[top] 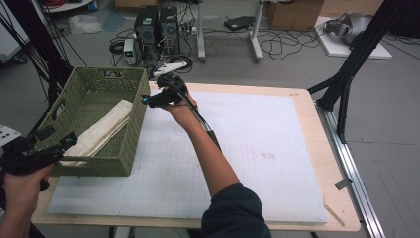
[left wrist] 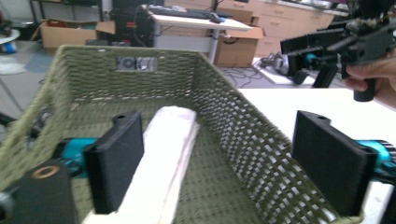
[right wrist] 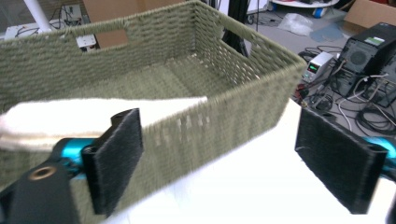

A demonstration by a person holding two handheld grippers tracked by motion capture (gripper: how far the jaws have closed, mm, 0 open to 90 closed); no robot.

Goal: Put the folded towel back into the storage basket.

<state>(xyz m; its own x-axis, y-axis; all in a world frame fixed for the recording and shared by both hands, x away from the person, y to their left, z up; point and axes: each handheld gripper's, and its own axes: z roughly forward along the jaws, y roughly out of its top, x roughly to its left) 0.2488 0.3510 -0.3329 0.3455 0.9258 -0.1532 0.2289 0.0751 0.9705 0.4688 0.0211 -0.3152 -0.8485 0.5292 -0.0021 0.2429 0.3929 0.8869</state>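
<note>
No brand, label or writing can be read on anything in view.

A green woven basket (top: 106,144) stands at the left edge of the tabletop (top: 307,148), on the white mat (top: 237,148) that covers most of it. Inside lies a folded cream cloth (top: 101,131), long and narrow, running lengthwise along the basket's right-hand wall.

The high view shows both hands: the left tongs (top: 67,144) sit at the basket's near left corner, and the right tongs (top: 146,100) hover beside its far right corner, the arm reaching across the mat. It also takes in the floor beyond, with computer towers (top: 156,27) and loose cables.

The left gripper view looks down the length of the basket (left wrist: 224,116), with a handle slot in its far wall; the cloth (left wrist: 163,154) passes just beside one jaw, and the jaws stand wide apart, gripping nothing. The other tongs (left wrist: 303,53) show farther off at upper right.

The right gripper view faces the basket (right wrist: 210,112) from outside its corner; its cloth (right wrist: 93,114) peeks above the rim. The right tongs (right wrist: 219,163) are likewise released, spread over the white surface.
</note>
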